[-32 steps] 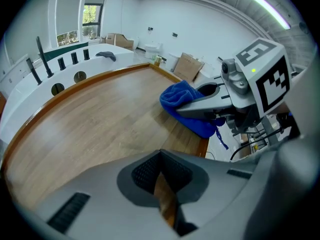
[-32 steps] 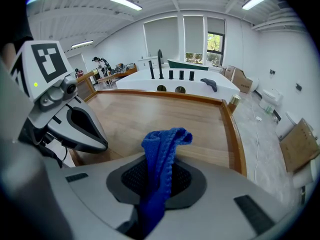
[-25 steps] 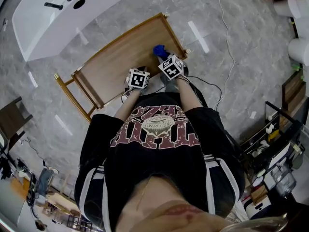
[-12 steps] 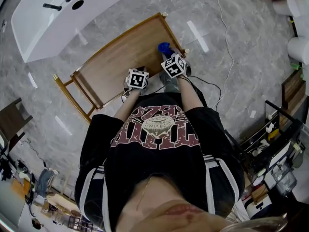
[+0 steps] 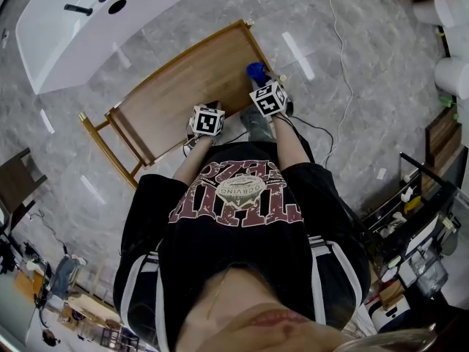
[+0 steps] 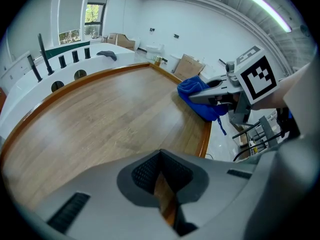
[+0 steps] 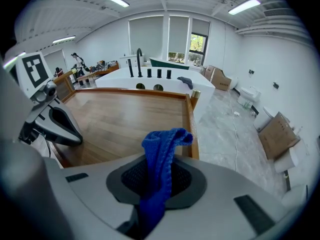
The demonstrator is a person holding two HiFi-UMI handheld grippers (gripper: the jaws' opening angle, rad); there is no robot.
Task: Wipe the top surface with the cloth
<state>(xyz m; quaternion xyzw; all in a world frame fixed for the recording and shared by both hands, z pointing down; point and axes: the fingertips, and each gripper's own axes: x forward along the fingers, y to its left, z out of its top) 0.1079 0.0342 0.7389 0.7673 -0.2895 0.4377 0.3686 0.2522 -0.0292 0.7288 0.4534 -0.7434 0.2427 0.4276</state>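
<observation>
The wooden table top [image 5: 183, 86] lies in front of me. My right gripper [image 5: 258, 81] is shut on a blue cloth [image 5: 255, 70] at the top's right edge, close to the far right corner. In the right gripper view the cloth [image 7: 160, 154] sticks up from between the jaws of my right gripper [image 7: 156, 184]. The left gripper view shows the cloth [image 6: 192, 89] bunched on the edge, partly hanging over it. My left gripper [image 6: 162, 184] hovers at the near edge, jaws together with nothing between them; in the head view only its marker cube [image 5: 208, 120] shows.
A long white counter [image 5: 88, 20] with black posts and round holes stands beyond the table. A white cable [image 5: 341, 50] runs over the grey floor to the right. Cardboard boxes [image 7: 277, 134] and shelving [image 5: 418, 218] are further right, a dark chair [image 5: 15, 182] at the left.
My right gripper has slid the blue cloth a short way along the right edge toward the far corner. The left gripper has hardly moved.
</observation>
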